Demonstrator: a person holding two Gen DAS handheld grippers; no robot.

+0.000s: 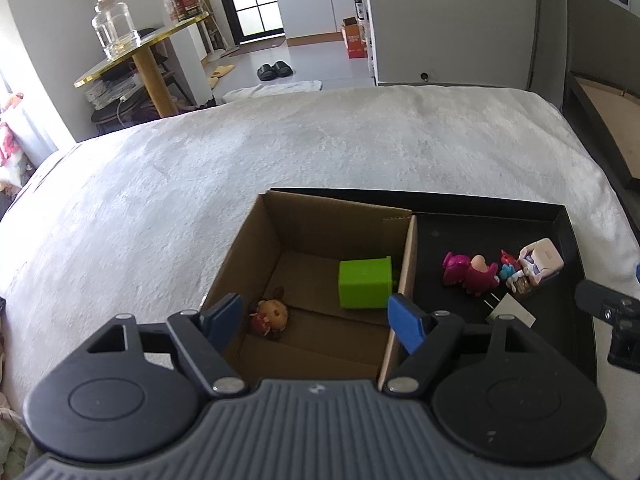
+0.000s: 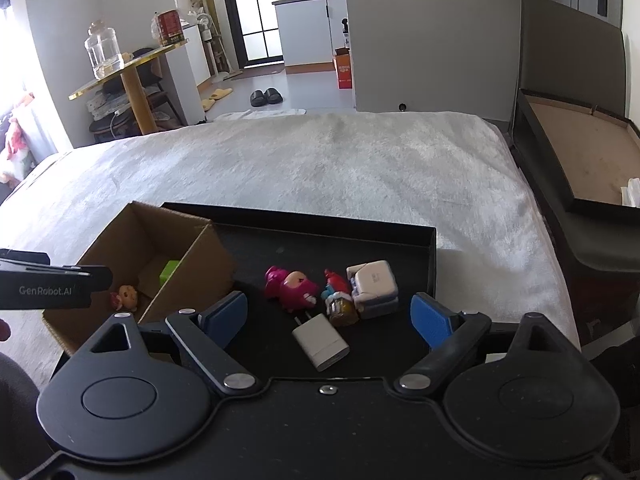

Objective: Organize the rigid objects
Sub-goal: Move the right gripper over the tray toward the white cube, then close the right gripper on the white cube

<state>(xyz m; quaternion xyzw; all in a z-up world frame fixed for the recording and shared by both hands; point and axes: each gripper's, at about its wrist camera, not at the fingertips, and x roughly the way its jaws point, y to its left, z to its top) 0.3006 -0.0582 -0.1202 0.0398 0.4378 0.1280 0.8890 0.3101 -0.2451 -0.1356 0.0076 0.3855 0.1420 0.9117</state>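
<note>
A: Toys are sitting in two places: a green block [image 1: 365, 284] and a small doll [image 1: 270, 315] in the cardboard box [image 1: 256, 240], and the rest on the black tray [image 2: 400, 236], seemingly waiting to be sorted.

B: Fingers?

A: Left gripper [image 1: 316, 320] is hovering over the box, fingers spread, holding nothing. Right gripper [image 2: 332, 316] is likewise gaping above a smooth white charger [image 2: 320, 342], near the glossy pink figure [image 2: 292, 286].

The cardboard box [image 2: 132, 248] wall hides most of the green block [image 2: 169, 271]; its shape perhaps boxy.
</note>
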